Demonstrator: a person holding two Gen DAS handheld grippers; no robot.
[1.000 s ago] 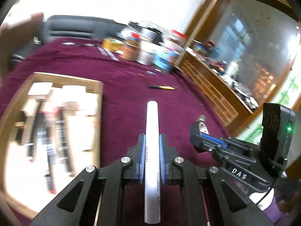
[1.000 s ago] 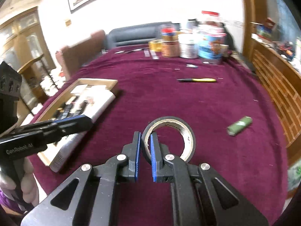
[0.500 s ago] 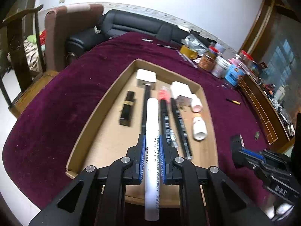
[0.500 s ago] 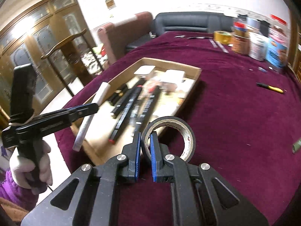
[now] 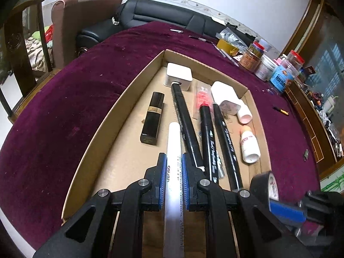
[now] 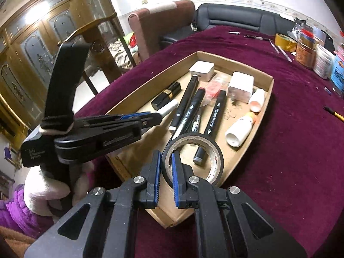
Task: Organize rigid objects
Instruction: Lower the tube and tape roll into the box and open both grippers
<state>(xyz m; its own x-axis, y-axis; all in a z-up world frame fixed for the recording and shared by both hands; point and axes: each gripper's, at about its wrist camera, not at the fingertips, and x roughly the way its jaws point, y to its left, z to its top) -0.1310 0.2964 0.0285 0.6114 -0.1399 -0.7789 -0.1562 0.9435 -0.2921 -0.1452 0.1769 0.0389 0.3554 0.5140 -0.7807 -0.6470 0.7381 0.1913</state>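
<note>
My left gripper [image 5: 173, 164] is shut on a long white pen [image 5: 173, 142], held lengthwise over the near left part of a shallow cardboard tray [image 5: 111, 116]. In the right wrist view the same left gripper [image 6: 159, 115] reaches in from the left with the white pen [image 6: 168, 108] tip sticking out. My right gripper [image 6: 166, 161] is shut on the rim of a black tape roll [image 6: 217, 157], hanging over the tray's [image 6: 265, 105] near corner. Inside the tray lie several black markers [image 5: 186, 124], a black lipstick case [image 5: 153, 118], white boxes [image 5: 178, 74] and small white bottles [image 5: 249, 145].
The tray sits on a dark red velvet tablecloth [image 5: 64, 111]. Jars, tins and a yellow tape roll [image 5: 228, 45] crowd the far right edge. A yellow-tipped pen [image 5: 280, 110] lies loose on the cloth. A gloved hand [image 6: 45, 185] holds the left gripper. Chairs and a black sofa [image 5: 163, 15] stand behind.
Both grippers swung left from the open cloth to over the tray and dipped lower. The white pen and the tape roll stayed gripped throughout.
</note>
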